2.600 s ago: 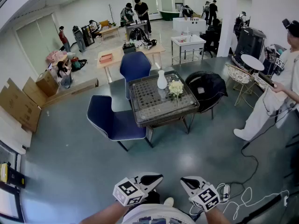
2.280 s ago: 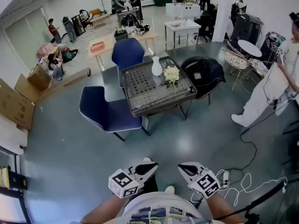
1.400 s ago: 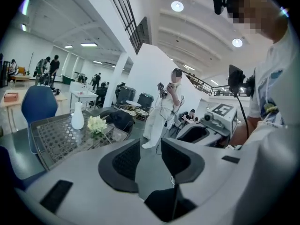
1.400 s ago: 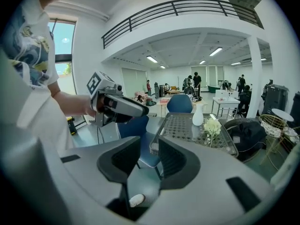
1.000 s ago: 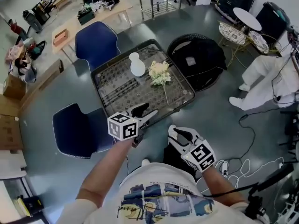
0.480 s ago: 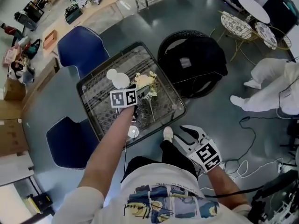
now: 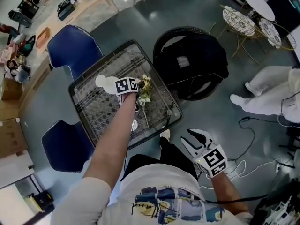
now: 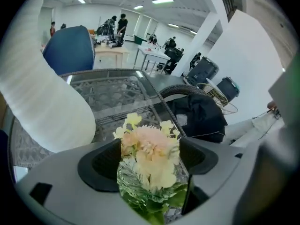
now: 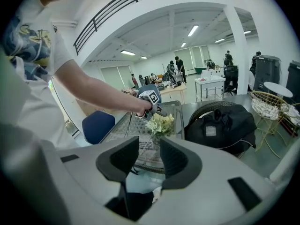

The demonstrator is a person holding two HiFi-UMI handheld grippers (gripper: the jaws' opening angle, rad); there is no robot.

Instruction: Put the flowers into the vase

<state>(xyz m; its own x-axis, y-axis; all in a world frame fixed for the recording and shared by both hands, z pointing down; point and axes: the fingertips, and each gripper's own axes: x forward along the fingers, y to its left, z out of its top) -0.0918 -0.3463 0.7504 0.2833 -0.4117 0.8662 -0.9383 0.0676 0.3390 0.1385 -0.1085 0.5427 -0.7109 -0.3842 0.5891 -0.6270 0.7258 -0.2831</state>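
A bunch of pale yellow and peach flowers (image 7: 145,89) with green leaves lies on the wire-topped table (image 7: 101,114), its stem pointing towards me. The white vase (image 7: 104,82) stands just left of it. My left gripper (image 7: 138,86) is down at the blossoms, its jaws opening. In the left gripper view the flowers (image 8: 150,156) sit between the wide jaws of the left gripper (image 8: 150,162), and the vase (image 8: 47,93) looms at left. My right gripper (image 7: 194,137) hangs open and empty near my body, off the table; the right gripper view shows its jaws (image 9: 149,158) apart.
Two blue chairs (image 7: 75,46) (image 7: 65,144) stand at the table's far and left sides. A round chair with a black bag (image 7: 197,60) is right of the table. A person in white (image 7: 267,95) stands at right, and cables (image 7: 253,165) lie on the floor.
I have walked up to the table. My left arm has stretched out and down to the flowers and its jaws have spread. The right gripper stayed low by my body.
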